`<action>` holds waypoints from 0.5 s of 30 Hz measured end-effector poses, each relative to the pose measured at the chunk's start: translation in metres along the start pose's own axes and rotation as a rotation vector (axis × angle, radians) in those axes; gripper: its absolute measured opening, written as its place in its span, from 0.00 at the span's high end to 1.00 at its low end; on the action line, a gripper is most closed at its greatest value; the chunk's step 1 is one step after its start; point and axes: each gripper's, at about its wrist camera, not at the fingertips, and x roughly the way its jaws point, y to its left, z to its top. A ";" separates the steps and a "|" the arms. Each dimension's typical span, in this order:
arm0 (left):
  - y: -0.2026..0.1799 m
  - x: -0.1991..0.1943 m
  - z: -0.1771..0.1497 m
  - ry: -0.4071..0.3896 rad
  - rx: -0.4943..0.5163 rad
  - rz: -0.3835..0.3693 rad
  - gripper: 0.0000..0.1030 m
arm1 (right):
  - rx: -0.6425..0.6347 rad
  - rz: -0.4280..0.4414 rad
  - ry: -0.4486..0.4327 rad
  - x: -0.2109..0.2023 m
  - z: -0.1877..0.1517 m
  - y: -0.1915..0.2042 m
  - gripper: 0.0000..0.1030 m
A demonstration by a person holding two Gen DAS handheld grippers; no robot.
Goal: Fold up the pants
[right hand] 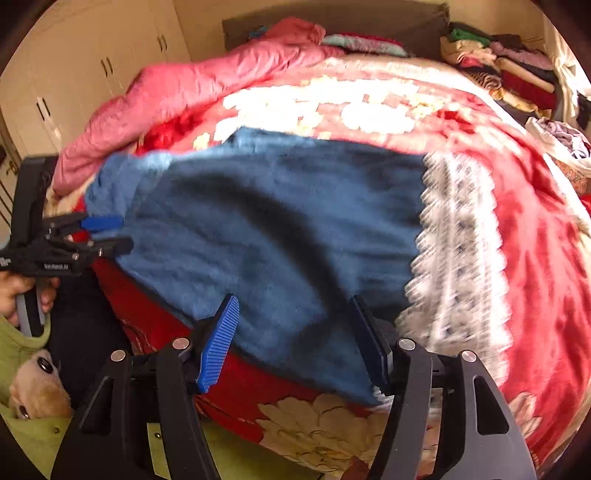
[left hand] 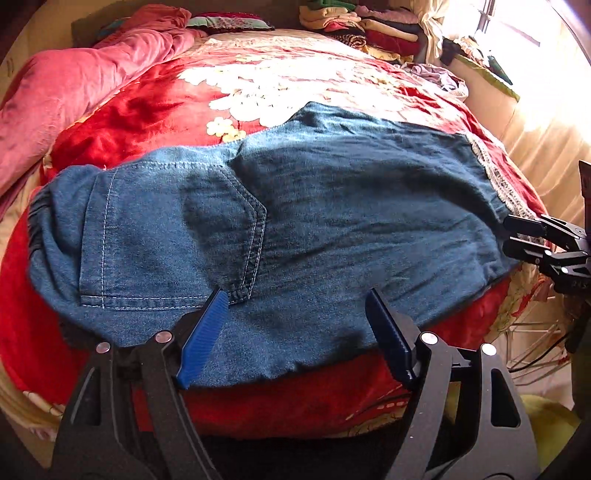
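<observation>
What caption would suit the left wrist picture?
Open left tongs poised over denim pants spread on a red floral blanket.

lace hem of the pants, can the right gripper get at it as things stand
Probably yes. The right gripper is open over the near edge of the pants, the lace hem lies flat beside it, and nothing covers it.

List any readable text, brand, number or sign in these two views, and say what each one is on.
Small white lettering on the side of the left gripper, seen in the right wrist view: too blurred to read with confidence.
Faint marking on the right gripper, at the edge of the left wrist view: too small to read.
Nothing readable on the denim pants, the red floral blanket or the stack of folded clothes.
</observation>
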 end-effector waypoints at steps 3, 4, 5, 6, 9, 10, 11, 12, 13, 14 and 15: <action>0.000 -0.019 0.016 -0.054 -0.001 -0.016 0.33 | 0.065 -0.018 -0.072 -0.020 0.014 -0.025 0.41; 0.001 -0.023 0.022 -0.070 -0.004 -0.019 0.32 | 0.096 -0.029 -0.091 -0.025 0.020 -0.037 0.41; 0.003 -0.026 0.029 -0.082 -0.008 -0.023 0.32 | 0.123 -0.044 -0.104 -0.028 0.026 -0.048 0.41; 0.005 -0.027 0.038 -0.092 -0.012 -0.024 0.32 | 0.147 -0.052 -0.120 -0.030 0.033 -0.059 0.41; 0.010 -0.023 0.061 -0.108 -0.018 -0.007 0.32 | 0.228 -0.070 -0.141 -0.028 0.052 -0.096 0.42; 0.011 -0.020 0.069 -0.108 -0.023 -0.011 0.32 | 0.250 -0.070 -0.136 -0.024 0.060 -0.108 0.42; 0.011 -0.017 0.077 -0.106 -0.030 -0.014 0.32 | 0.273 -0.072 -0.128 -0.019 0.065 -0.118 0.43; 0.012 -0.013 0.083 -0.106 -0.033 -0.020 0.32 | 0.295 -0.060 -0.115 -0.013 0.071 -0.129 0.46; 0.012 -0.009 0.090 -0.103 -0.032 -0.021 0.32 | 0.310 -0.047 -0.107 -0.008 0.074 -0.138 0.48; 0.009 -0.002 0.098 -0.096 -0.023 -0.017 0.32 | 0.322 -0.039 -0.100 -0.002 0.079 -0.146 0.51; 0.006 0.004 0.104 -0.092 -0.012 -0.014 0.32 | 0.326 -0.028 -0.088 0.004 0.083 -0.151 0.54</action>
